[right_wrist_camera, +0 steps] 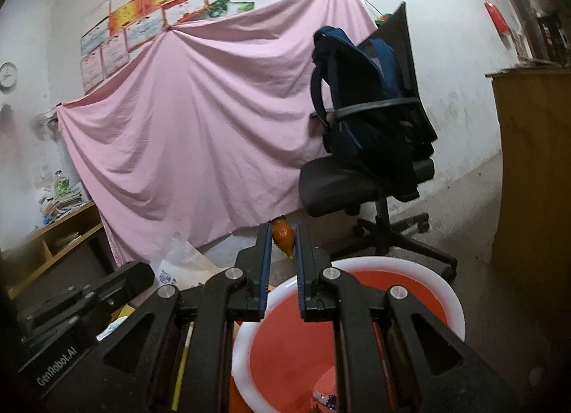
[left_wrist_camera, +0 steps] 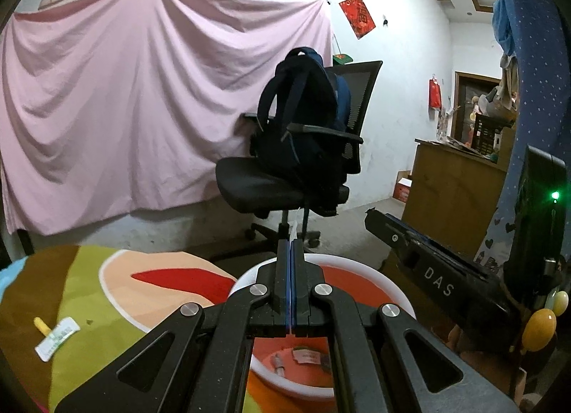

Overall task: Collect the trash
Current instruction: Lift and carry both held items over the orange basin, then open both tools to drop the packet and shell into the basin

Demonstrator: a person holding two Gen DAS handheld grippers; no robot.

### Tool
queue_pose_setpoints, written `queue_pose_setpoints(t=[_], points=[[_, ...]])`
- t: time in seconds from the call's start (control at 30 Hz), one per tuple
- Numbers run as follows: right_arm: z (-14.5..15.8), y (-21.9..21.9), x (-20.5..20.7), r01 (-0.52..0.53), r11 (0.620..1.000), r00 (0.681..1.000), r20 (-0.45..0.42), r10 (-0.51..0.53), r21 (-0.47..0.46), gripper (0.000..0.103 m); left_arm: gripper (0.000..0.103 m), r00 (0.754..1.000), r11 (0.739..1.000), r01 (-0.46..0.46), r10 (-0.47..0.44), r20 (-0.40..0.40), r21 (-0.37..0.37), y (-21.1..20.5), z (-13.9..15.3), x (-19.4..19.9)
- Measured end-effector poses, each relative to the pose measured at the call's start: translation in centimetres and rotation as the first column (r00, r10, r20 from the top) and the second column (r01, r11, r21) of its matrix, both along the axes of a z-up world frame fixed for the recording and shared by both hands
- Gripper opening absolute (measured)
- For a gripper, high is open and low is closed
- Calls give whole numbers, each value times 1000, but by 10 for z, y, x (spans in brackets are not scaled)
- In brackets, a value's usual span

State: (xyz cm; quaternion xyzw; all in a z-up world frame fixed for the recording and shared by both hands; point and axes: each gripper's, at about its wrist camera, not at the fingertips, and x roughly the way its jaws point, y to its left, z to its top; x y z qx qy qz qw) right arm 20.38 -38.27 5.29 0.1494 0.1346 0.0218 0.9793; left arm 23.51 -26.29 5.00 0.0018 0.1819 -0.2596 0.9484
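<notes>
A colourful cartoon-print worktop (left_wrist_camera: 82,291) at lower left carries a white wrapper (left_wrist_camera: 57,338), a yellow stub (left_wrist_camera: 41,325) just beside it, and a red-and-white basin (left_wrist_camera: 360,263).

We see open air above the red basin (right_wrist_camera: 458,313), so a gripper can pass down into it. Beyond its far rim, the office chair (right_wrist_camera: 360,184) with a backpack (right_wrist_camera: 364,91) blocks the way, and a wooden cabinet (right_wrist_camera: 535,170) closes the right.
</notes>
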Motion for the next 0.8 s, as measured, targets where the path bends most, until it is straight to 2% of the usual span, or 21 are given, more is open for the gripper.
queue_pose_setpoints(t=[0.47,0.8], points=[[-12,-11,11,12,999,997,-75,-8,45,45,0,992,999,32,-37,-117,-40,-1,-8,20],[-16,-16,16,24,998,994,-106,-19,51,45,0,976,996,45,-60,-209,-77,0,-15,37]])
